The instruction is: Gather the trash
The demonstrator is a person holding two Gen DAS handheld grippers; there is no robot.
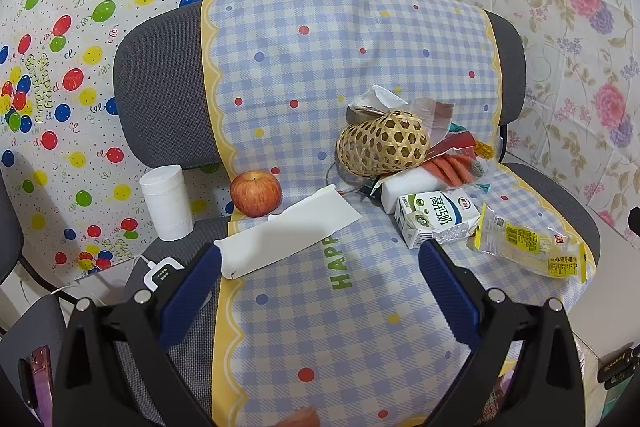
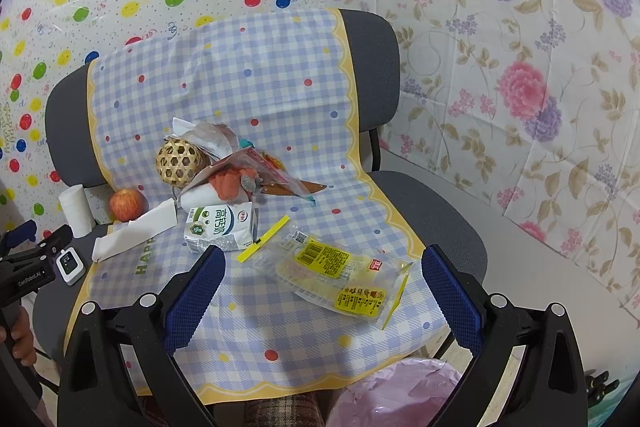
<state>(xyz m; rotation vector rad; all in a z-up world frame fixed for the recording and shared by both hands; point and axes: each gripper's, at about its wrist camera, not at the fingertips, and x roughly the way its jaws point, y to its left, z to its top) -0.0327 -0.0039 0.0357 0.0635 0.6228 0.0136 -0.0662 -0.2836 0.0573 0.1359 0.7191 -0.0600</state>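
Observation:
A crushed milk carton (image 1: 436, 219) (image 2: 222, 227) lies on the checked cloth (image 1: 320, 307) (image 2: 280, 307) over a grey chair. A clear and yellow plastic wrapper (image 1: 528, 247) (image 2: 340, 275) lies to its right. A pile of crumpled wrappers and paper (image 1: 440, 147) (image 2: 248, 171) sits behind the carton, beside a woven bamboo basket (image 1: 382, 143) (image 2: 178, 161). My left gripper (image 1: 320, 267) is open and empty, above the cloth in front of the carton. My right gripper (image 2: 324, 267) is open and empty, just above the plastic wrapper.
A red apple (image 1: 256, 193) (image 2: 126, 205), a white tissue pack (image 1: 288, 231) (image 2: 134, 229) and a toilet roll (image 1: 166, 203) (image 2: 76, 211) stand at the seat's left. A pink plastic bag (image 2: 400, 391) hangs below the seat's front edge. A small white charger (image 2: 70, 265) lies at left.

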